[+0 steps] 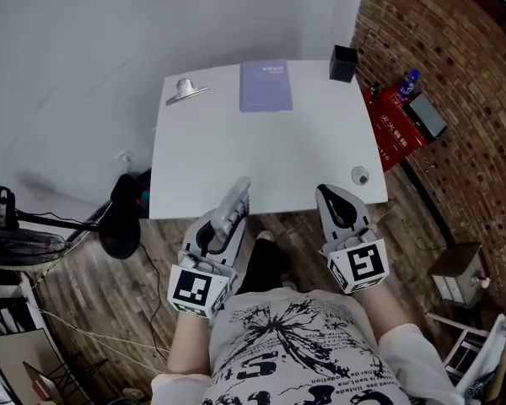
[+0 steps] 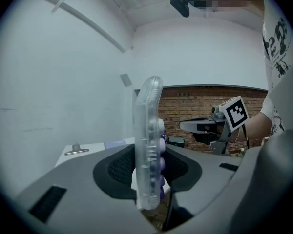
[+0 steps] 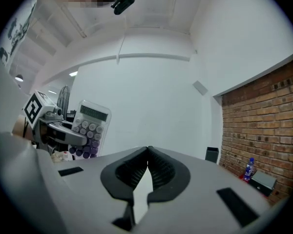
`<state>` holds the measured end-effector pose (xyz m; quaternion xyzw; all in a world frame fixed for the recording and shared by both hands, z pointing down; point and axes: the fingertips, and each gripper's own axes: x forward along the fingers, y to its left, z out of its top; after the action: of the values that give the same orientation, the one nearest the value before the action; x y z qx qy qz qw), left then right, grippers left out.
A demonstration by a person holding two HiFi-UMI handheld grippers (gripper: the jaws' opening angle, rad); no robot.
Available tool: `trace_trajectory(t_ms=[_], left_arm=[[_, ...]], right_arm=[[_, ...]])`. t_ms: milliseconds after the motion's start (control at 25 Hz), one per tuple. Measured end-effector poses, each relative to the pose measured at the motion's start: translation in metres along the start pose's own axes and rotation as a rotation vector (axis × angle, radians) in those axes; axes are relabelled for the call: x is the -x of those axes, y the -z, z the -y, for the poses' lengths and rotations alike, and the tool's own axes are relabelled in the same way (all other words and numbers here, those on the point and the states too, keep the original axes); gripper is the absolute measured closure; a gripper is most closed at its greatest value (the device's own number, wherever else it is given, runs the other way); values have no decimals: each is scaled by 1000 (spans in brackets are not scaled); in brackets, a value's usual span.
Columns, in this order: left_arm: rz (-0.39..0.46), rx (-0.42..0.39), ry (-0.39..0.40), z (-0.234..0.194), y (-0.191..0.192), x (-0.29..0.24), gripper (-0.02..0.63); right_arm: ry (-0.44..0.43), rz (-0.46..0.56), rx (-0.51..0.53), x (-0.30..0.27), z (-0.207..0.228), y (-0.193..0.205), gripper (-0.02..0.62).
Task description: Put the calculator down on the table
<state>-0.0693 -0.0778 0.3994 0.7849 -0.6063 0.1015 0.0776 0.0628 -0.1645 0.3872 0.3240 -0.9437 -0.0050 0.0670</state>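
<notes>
A clear-cased calculator (image 1: 234, 207) with grey and purple keys stands on edge between the jaws of my left gripper (image 1: 225, 224), which is shut on it over the near edge of the white table (image 1: 236, 159). The left gripper view shows the calculator (image 2: 148, 145) edge-on and upright, the pads (image 2: 118, 168) pressing both of its faces. The right gripper view has its keypad (image 3: 88, 130) at the left. My right gripper (image 1: 336, 201) hovers at the table's near right edge, jaws shut and empty (image 3: 147, 152).
On the table lie a purple book (image 1: 266, 84) at the far middle, a black box (image 1: 343, 62) at the far right corner, a metal clip (image 1: 185, 90) far left, and a small round object (image 1: 360, 175) near right. A brick wall (image 1: 455, 74) lines the right side.
</notes>
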Motion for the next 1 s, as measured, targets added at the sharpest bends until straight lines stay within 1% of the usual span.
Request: trace_trajectory(t_ms=[80, 240, 400, 600, 800, 1000], left_arm=[[-17, 10, 16, -23, 2, -30, 463], [-48, 38, 64, -69, 2, -85, 463], [-115, 80, 113, -102, 26, -134, 463], [-223, 125, 168, -120, 74, -185, 463], [-324, 243, 214, -127, 121, -222, 463], [-407, 331, 235, -133, 153, -250, 463]], right_arm=[[10, -21, -20, -31, 13, 4, 581], [-5, -53, -49, -94, 31, 9, 581], [7, -109, -64, -146, 46, 29, 580], [20, -183, -86, -193, 61, 72, 581], [36, -267, -128, -217, 72, 112, 581], [47, -305, -154, -239, 85, 134, 581]])
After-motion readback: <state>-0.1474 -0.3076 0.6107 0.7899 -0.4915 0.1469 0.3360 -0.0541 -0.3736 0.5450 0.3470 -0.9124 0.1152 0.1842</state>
